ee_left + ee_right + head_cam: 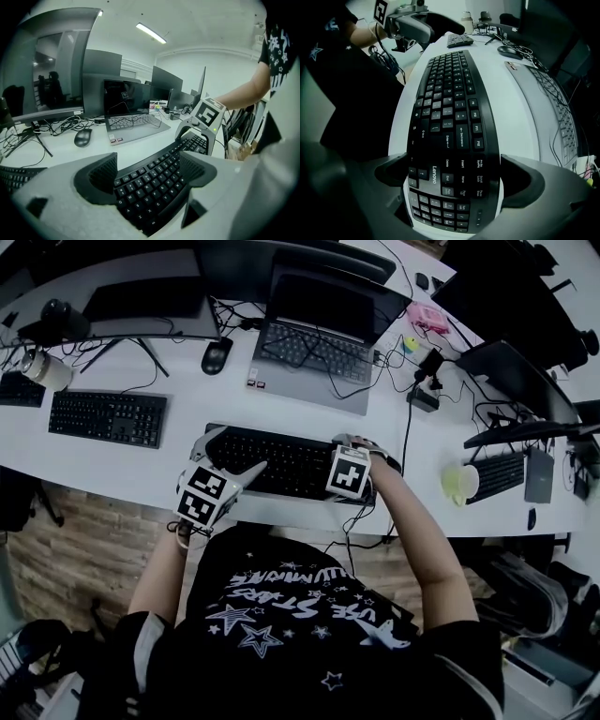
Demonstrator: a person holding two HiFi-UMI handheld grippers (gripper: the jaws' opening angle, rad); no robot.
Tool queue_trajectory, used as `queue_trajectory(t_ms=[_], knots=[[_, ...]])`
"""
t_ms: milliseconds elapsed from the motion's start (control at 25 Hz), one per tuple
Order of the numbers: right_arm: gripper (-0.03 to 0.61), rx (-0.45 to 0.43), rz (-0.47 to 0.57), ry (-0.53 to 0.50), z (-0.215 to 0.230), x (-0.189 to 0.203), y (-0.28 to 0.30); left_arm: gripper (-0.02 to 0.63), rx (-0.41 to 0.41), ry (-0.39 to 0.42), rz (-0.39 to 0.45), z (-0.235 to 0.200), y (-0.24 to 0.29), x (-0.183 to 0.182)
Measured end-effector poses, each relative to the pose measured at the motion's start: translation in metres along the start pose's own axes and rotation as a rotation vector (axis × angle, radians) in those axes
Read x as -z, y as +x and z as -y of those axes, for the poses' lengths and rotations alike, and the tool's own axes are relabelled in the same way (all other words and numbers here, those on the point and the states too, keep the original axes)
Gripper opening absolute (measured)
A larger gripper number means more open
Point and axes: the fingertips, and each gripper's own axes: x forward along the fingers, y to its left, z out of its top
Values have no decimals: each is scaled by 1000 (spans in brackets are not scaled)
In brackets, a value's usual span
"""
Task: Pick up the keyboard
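A black curved Lenovo keyboard (281, 463) lies at the front of the white desk (412, 460). My left gripper (230, 454) straddles its left end; in the left gripper view the keyboard (150, 187) fills the gap of the left gripper (147, 171), both pads against its long edges. My right gripper (361, 451) holds the right end the same way: in the right gripper view the keyboard (447, 108) spans the right gripper (454, 180) from pad to pad. Whether the keyboard is off the desk cannot be told.
Behind the keyboard stands an open grey laptop (319, 343) with a black mouse (216, 354) to its left. A second black keyboard (108, 416) lies at the left, a green cup (459, 484) and another keyboard (497, 472) at the right. Cables cross the desk.
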Motion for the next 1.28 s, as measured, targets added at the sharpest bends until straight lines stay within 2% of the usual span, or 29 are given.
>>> queue_trajectory(t_ms=[120, 280, 480, 760, 920, 1080, 1280], knots=[[571, -32, -28, -14, 1, -6, 2, 408, 10, 1, -11, -2, 2, 3], [571, -31, -98, -6, 2, -2, 4, 408, 23, 2, -25, 0, 7, 5], [571, -22, -26, -24, 1, -7, 1, 408, 43, 18, -43, 7, 14, 8], [571, 16, -41, -13, -2, -7, -1, 408, 41, 100, -84, 14, 19, 13], [571, 74, -49, 4, -7, -3, -2, 408, 34, 167, -108, 21, 20, 16], [571, 184, -43, 0, -12, -4, -9, 408, 11, 280, -128, 25, 17, 11], [571, 330, -32, -21, -16, -6, -20, 408, 55, 412, -186, 36, 14, 2]])
